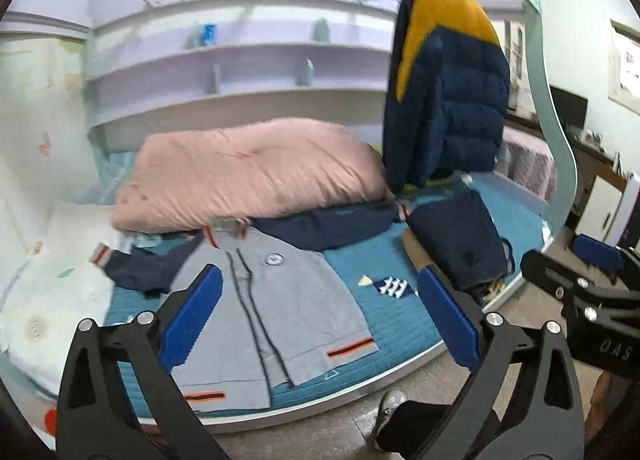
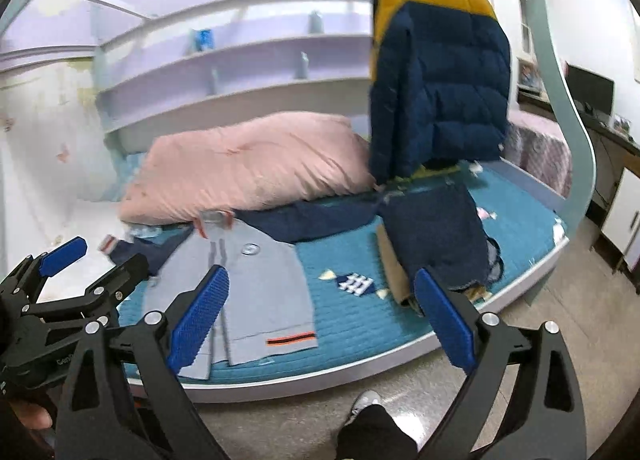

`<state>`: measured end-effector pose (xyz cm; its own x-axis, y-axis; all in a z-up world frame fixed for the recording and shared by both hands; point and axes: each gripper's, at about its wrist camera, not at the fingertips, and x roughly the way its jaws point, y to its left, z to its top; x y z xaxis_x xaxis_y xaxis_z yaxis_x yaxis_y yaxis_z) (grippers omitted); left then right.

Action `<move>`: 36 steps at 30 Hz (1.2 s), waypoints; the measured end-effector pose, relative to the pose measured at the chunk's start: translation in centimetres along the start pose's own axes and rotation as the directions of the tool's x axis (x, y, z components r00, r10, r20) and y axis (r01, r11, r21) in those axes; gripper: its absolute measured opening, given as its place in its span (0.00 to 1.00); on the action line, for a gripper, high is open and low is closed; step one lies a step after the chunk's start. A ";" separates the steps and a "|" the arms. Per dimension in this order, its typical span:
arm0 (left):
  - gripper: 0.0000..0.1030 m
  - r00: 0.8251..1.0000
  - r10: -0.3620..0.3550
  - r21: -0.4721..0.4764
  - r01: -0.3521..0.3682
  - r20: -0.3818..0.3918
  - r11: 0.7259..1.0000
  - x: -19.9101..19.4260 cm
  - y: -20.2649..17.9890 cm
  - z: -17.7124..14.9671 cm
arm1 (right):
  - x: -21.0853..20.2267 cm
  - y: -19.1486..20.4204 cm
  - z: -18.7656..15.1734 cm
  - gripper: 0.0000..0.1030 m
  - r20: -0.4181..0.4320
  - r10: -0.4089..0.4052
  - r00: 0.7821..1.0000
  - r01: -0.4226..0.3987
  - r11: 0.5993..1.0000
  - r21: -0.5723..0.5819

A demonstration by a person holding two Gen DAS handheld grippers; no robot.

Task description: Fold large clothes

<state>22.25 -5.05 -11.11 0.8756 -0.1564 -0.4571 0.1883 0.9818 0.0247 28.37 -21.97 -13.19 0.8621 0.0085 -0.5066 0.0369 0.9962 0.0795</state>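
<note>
A grey jacket (image 1: 276, 300) with navy sleeves (image 1: 324, 226) and orange-striped trim lies spread flat, front up, on the teal bed cover (image 1: 384, 320). It also shows in the right wrist view (image 2: 264, 292). My left gripper (image 1: 320, 312) is open and empty, held above the bed's near edge over the jacket. My right gripper (image 2: 320, 312) is open and empty, held off the bed edge to the right of the jacket. Each gripper shows in the other's view, the right one (image 1: 580, 272) and the left one (image 2: 72, 264).
A pink duvet (image 1: 248, 172) lies behind the jacket. A navy and yellow puffer coat (image 1: 448, 100) hangs at the bed's right. A dark folded garment (image 1: 460, 240) lies on the bed's right part. A white blanket (image 1: 48, 272) is at left. My shoe (image 1: 390, 406) stands on the floor.
</note>
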 end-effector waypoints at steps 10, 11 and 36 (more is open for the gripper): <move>0.96 0.988 0.119 -0.034 -0.116 0.101 0.993 -9.8 2.6 -0.4 | -8.6 4.7 -0.4 0.93 0.147 0.050 0.988 -0.033 0.993 -0.114; 0.96 0.986 0.123 -0.038 -0.119 0.109 0.992 -10.7 2.6 -0.4 | -9.2 4.8 -0.3 0.93 0.159 0.058 0.986 -0.039 0.992 -0.118; 0.96 0.958 0.133 -0.049 -0.125 0.252 0.991 -18.9 2.3 0.5 | -15.7 5.1 -0.6 0.93 0.263 0.086 0.961 -0.059 0.992 -0.109</move>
<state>6.35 0.08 -2.01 0.9765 -0.0466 -0.2103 0.0558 0.9977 0.0379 14.72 -17.00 -5.30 0.9645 0.0705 -0.2544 -0.0688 0.9975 0.0154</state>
